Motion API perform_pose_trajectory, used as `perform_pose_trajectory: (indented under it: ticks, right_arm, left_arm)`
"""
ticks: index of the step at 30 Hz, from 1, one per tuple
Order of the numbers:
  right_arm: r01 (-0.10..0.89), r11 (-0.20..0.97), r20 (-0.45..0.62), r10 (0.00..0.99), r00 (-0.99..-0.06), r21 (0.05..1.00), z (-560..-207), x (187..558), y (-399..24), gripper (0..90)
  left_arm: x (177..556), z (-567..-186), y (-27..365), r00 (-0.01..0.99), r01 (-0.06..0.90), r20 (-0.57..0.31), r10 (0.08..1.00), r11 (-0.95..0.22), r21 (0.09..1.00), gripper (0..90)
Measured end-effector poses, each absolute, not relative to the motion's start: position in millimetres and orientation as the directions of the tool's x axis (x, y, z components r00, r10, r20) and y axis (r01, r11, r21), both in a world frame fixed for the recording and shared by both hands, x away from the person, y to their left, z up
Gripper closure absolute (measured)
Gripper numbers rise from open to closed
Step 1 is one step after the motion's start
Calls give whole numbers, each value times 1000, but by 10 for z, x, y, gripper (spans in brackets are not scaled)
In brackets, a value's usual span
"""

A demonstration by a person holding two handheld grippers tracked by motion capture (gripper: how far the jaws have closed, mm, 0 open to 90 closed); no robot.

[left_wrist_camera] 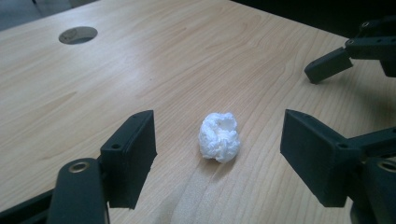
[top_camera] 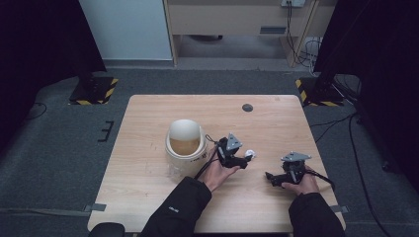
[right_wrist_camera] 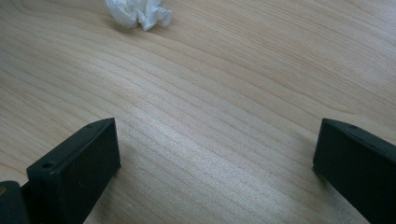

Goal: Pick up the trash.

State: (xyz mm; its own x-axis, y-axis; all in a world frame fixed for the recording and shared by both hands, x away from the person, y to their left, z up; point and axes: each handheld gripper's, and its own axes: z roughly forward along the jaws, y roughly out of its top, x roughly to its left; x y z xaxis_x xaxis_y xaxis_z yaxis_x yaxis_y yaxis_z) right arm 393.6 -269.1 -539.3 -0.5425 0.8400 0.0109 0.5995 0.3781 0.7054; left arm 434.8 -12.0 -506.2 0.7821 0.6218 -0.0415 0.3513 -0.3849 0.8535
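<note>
While the left gripper's [left_wrist_camera: 219,154] fingers [left_wrist_camera: 130,156] straddle it parted, the crumpled white paper wad [left_wrist_camera: 219,137], feather-light and squashy, wants pinching across its middle; right gripper [right_wrist_camera: 215,163], at its four o'clock, gapes empty.

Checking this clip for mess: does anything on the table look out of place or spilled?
Only a crumpled white paper wad lying loose on the bare table, between the open jaws of the left gripper. The white bin stands upright beside it; nothing has spilled.
</note>
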Motion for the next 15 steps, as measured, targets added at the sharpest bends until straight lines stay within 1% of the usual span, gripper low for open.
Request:
perform_pose_trajectory:
  ticks: [15]
  right_arm:
    - [599, 380, 9, 839, -543, 705, -5393, 3937, -2692, 8]
  left_arm:
    - [4444, -5272, -286, 787, 372, -35, 616, -429, 823, 321]
